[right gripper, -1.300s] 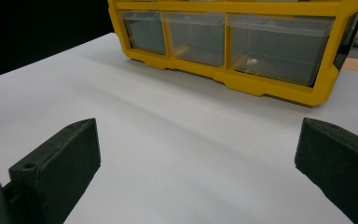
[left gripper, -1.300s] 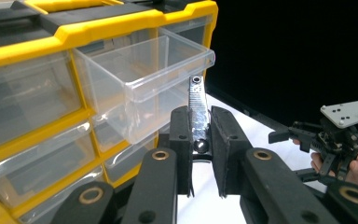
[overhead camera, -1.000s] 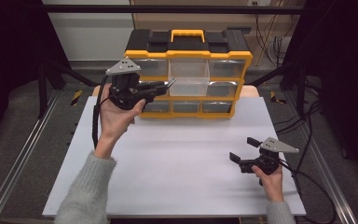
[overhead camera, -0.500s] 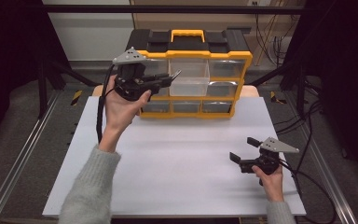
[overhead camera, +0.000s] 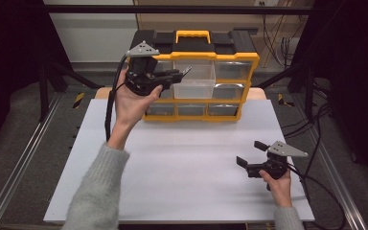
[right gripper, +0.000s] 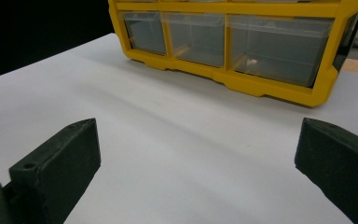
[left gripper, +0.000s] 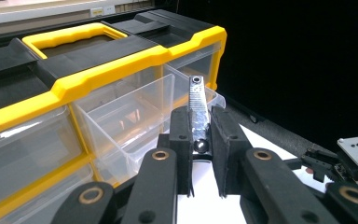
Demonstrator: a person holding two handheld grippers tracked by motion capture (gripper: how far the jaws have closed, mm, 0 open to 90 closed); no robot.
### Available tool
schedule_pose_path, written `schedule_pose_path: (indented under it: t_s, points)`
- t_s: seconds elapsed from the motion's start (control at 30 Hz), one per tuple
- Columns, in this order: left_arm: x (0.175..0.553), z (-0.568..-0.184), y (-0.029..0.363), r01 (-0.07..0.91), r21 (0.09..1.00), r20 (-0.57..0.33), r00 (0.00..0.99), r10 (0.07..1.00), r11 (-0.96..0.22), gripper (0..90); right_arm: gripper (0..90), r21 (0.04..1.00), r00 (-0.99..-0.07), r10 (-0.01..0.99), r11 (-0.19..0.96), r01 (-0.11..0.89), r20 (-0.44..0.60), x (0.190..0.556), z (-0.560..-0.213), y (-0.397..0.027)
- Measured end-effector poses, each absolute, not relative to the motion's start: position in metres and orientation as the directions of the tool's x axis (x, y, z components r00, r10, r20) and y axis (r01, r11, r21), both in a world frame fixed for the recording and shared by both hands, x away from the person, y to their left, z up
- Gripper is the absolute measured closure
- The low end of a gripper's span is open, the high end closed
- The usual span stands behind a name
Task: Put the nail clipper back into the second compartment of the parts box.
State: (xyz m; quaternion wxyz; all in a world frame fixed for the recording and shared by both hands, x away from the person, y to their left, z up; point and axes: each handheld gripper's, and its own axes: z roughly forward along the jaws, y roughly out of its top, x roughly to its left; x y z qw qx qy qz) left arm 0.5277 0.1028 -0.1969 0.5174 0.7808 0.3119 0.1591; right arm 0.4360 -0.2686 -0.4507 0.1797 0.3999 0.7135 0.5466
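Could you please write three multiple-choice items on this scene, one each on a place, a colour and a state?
1. Where does the flat metal piece in the left gripper point?
A. Over the pulled-out clear drawer
B. Flat on the white tabletop
C. Into the right gripper

2. What colour is the frame of the organizer?
A. Red
B. Yellow
C. Green

3. How do the jaws of the right gripper stand?
A. Clamped on a screw
B. Shut on nothing
C. Wide open with nothing between them

Answers: 1 A, since the left gripper view shows the piece's tip above the open drawer. 2 B, since the frame and handle are yellow with black top panels. 3 C, since the right gripper view shows its two jaws far apart over the bare white tabletop.
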Motion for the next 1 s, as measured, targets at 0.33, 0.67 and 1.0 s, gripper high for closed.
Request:
schedule_pose_path:
  t_s: [0.33,0.67,1.0]
  points:
    - [0.539,-0.197,0.094,0.328,0.898,-0.057,0.749,0.660,-0.295,78.9,0.8,0.923,-0.616,0.766,0.081,0.376,0.184,0.436,-0.451,-0.269]
    - [0.557,-0.202,0.088,0.347,0.888,-0.059,0.735,0.675,-0.300,78.9,0.9,0.923,-0.617,0.766,0.082,0.376,0.183,0.436,-0.451,-0.268]
    - [0.572,-0.209,0.087,0.367,0.878,-0.057,0.719,0.692,-0.308,78.9,0.9,0.923,-0.619,0.764,0.084,0.375,0.182,0.436,-0.451,-0.268]
